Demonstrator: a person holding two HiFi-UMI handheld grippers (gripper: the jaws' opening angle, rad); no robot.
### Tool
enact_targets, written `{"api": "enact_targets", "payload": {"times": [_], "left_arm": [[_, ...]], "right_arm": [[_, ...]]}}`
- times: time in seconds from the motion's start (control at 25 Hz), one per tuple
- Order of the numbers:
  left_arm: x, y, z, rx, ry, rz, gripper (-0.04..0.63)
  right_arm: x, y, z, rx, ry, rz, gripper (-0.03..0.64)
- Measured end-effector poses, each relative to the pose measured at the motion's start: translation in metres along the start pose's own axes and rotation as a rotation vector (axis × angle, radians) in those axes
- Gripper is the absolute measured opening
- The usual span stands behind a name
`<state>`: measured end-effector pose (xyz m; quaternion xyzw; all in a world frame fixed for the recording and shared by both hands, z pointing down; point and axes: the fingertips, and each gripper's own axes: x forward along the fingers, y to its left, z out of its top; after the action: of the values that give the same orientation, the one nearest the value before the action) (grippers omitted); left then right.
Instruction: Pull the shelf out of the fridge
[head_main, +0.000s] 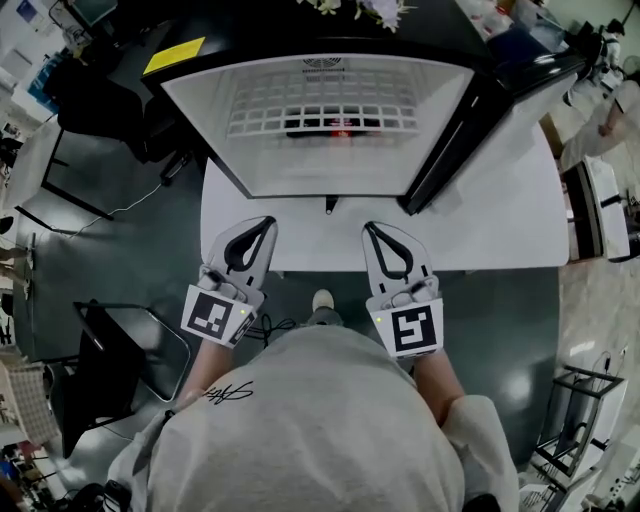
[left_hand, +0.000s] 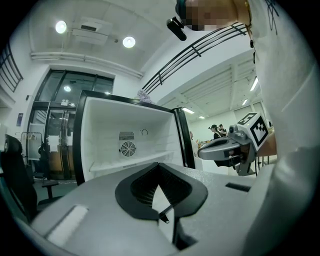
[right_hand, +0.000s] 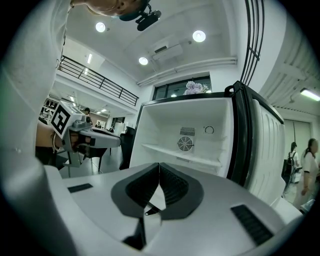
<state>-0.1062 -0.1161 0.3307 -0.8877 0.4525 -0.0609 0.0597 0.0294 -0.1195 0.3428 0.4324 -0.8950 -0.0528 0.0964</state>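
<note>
The shelf (head_main: 322, 108), a white wire grid, sits fully inside the open fridge (head_main: 213, 120) as I stand before it with both tongs held out level. My left gripper (head_main: 266, 224) and right gripper (head_main: 372, 228) hover side by side over the white table (head_main: 300, 245) on which the fridge stands. Each has its jaws pressed together on nothing, and both are well short of the shelf.

In my judgement the reach comes first. I need to part both pairs of jaws before they enter the cabinet, then close them on the shelf's front rail, one on either side of its middle. An even, level pull with both hands should keep the grid from skewing and binding against the side walls.

From my right gripper's own view the shelf (right_hand: 182, 154) runs wall to wall as a thin pale ledge, so there is little room for sideways play. The open door (head_main: 452, 150) stands just to the right of the opening, and its black edge is the nearest hazard for my right hand. Something small and red (head_main: 342, 125) lies below the grid; I cannot tell what it is. To my left a black chair (head_main: 130, 345) narrows the floor for stepping back.
</note>
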Motion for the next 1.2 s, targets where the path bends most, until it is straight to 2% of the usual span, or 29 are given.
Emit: {"api": "enact_targets", "payload": {"times": [0.6,0.92,1.08,1.2], "left_arm": [[0.033,0.051,-0.01,0.01,-0.004,-0.048,0.005],[0.049,0.062,-0.012,0.017,-0.004,-0.084,0.005],[0.056,0.069,-0.011,0.034,-0.008,-0.067,0.005],[0.064,0.067,-0.01,0.057,0.022,-0.042,0.005]], "right_arm": [[0.054,-0.022,0.002,0.007,-0.001,-0.071,0.012],[0.073,-0.029,0.002,0.014,-0.001,-0.091,0.012],[0.079,-0.034,0.005,-0.008,-0.001,-0.088,0.012],[0.082,-0.042,0.01,-0.033,-0.014,-0.08,0.012]]}}
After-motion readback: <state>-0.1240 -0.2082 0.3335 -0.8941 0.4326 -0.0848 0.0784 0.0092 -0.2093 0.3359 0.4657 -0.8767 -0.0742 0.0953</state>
